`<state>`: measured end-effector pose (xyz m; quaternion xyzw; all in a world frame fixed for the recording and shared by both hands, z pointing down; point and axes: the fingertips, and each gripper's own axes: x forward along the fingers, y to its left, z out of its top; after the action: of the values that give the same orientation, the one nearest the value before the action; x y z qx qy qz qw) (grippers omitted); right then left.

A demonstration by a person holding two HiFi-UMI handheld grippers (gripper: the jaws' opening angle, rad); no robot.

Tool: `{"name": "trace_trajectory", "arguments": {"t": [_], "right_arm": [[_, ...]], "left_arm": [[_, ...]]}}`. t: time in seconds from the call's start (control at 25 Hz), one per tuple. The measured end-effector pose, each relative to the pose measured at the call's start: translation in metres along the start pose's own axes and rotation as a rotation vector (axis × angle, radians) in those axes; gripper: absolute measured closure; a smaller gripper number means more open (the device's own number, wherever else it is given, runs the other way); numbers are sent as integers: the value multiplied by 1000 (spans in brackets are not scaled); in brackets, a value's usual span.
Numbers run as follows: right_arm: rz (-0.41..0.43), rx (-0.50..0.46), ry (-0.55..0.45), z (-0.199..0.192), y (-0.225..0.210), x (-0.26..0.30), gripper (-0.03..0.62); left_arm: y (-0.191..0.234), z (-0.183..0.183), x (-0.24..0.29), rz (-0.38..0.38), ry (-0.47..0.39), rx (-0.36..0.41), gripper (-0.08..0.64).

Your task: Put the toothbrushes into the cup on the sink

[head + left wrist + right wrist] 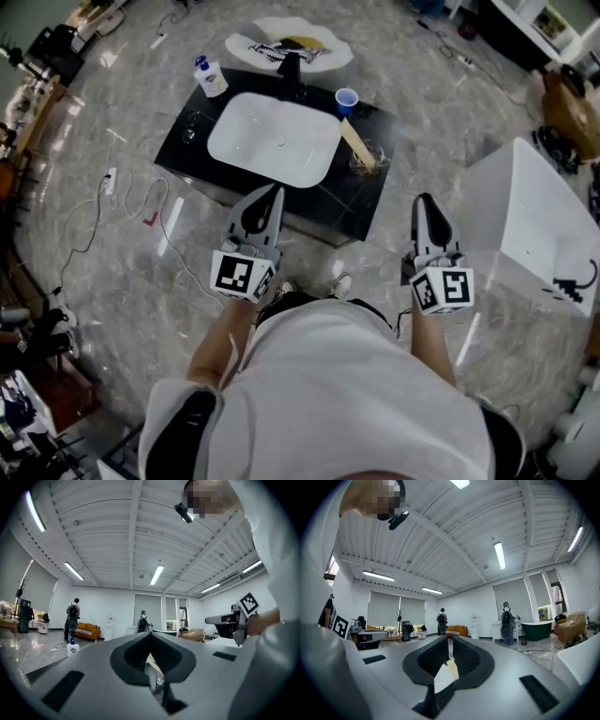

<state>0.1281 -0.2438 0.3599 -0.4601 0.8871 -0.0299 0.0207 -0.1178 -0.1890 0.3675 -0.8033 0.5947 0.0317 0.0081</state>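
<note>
A black sink counter [187,141] with a white basin [274,139] stands on the floor ahead of me. A blue cup [347,99] sits at its back right corner. In front of the cup a tan stick-shaped toothbrush [356,143] lies on the counter beside a clear glassy object [364,161]. My left gripper [276,191] hovers at the counter's near edge, jaws shut and empty [151,635]. My right gripper [423,200] hangs right of the counter, jaws shut with nothing held [449,641].
A black faucet [291,67] and a soap bottle [210,77] stand at the back of the counter, with a white mat [328,45] behind. A white box [525,220] stands at the right. Cables [141,202] trail on the floor at the left. People stand far off.
</note>
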Motion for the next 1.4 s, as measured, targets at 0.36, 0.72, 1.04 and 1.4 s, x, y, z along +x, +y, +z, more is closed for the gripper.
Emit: {"name": "trace_trajectory", "arguments": {"t": [0.36, 0.72, 1.04, 1.4], "right_arm": [[-13, -16, -30, 12, -7, -12, 535], [-67, -17, -18, 10, -17, -38, 535], [-76, -25, -20, 12, -2, -45, 535], [-67, 0, -15, 3, 25, -51, 535]], "left_arm": [[-17, 13, 9, -35, -45, -8, 557], [-39, 10, 23, -107, -46, -28, 557], [-40, 4, 15, -130, -34, -44, 557], [-31, 6, -7, -130, -28, -39, 557]]}}
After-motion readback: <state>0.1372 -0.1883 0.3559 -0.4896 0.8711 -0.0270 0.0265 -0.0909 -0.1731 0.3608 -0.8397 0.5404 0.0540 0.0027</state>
